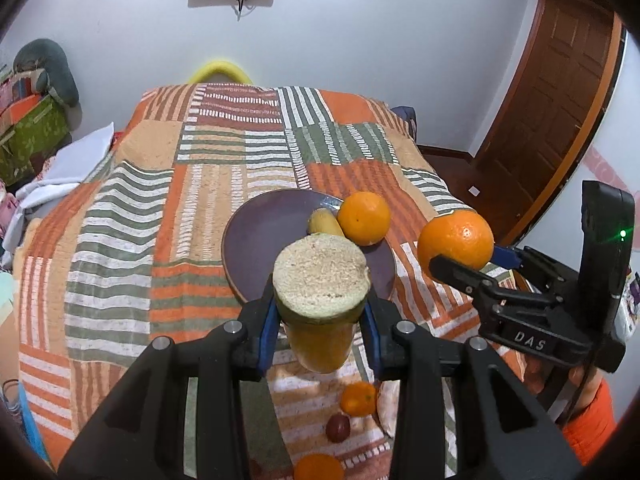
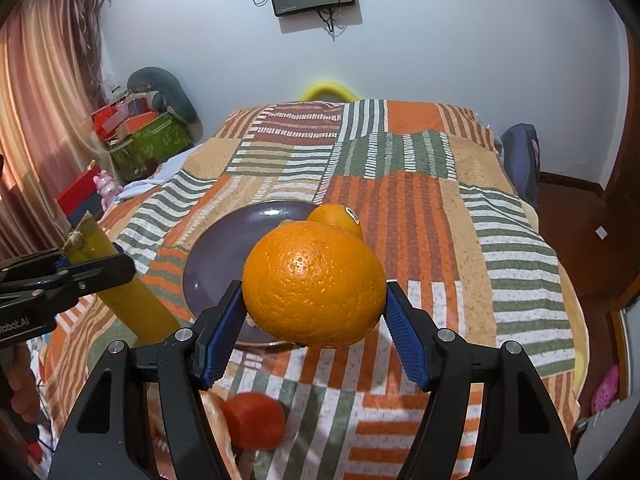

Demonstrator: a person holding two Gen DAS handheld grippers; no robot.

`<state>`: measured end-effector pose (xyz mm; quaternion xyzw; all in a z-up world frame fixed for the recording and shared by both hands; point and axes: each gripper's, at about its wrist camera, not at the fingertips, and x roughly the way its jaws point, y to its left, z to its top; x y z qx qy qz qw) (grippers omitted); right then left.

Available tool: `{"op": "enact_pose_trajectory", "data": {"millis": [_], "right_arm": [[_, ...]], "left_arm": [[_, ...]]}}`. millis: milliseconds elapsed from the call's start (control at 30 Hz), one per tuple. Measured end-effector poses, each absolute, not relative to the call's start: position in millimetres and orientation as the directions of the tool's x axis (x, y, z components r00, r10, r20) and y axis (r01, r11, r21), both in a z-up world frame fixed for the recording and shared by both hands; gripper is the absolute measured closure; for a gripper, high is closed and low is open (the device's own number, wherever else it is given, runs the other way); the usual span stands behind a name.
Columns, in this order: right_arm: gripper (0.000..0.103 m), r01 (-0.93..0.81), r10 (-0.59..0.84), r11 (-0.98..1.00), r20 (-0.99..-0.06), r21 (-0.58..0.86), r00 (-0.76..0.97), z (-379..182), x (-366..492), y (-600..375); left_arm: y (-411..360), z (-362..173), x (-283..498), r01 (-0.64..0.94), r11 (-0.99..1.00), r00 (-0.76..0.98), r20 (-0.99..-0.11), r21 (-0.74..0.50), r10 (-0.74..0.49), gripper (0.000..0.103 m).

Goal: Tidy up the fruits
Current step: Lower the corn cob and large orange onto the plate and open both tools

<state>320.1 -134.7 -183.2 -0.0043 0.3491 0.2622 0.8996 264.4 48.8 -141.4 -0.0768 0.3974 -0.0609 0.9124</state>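
My left gripper is shut on a yellow corn cob, its cut end facing the camera; it also shows in the right wrist view. My right gripper is shut on a large orange, held above the near rim of a purple plate. In the left wrist view that orange hangs to the right of the plate. On the plate lie a smaller orange and a yellow fruit.
The plate sits on a bed with a striped patchwork cover. Loose fruit lies near the front: an orange, a dark red fruit, another orange, and a red fruit. Boxes stand at the left, a wooden door at the right.
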Motion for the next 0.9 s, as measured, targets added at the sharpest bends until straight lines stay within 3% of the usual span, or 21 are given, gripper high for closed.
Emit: {"op": "enact_pose_trajectory", "data": {"millis": [900], "right_arm": [[0.037,-0.513,0.490,0.836,-0.682,0.192,0.543,-229.2,356.8,-105.5]], "left_arm": [[53.0,-191.3,382.6,0.030,0.974,0.618,-0.762,-0.223,-0.194,0.067]]}}
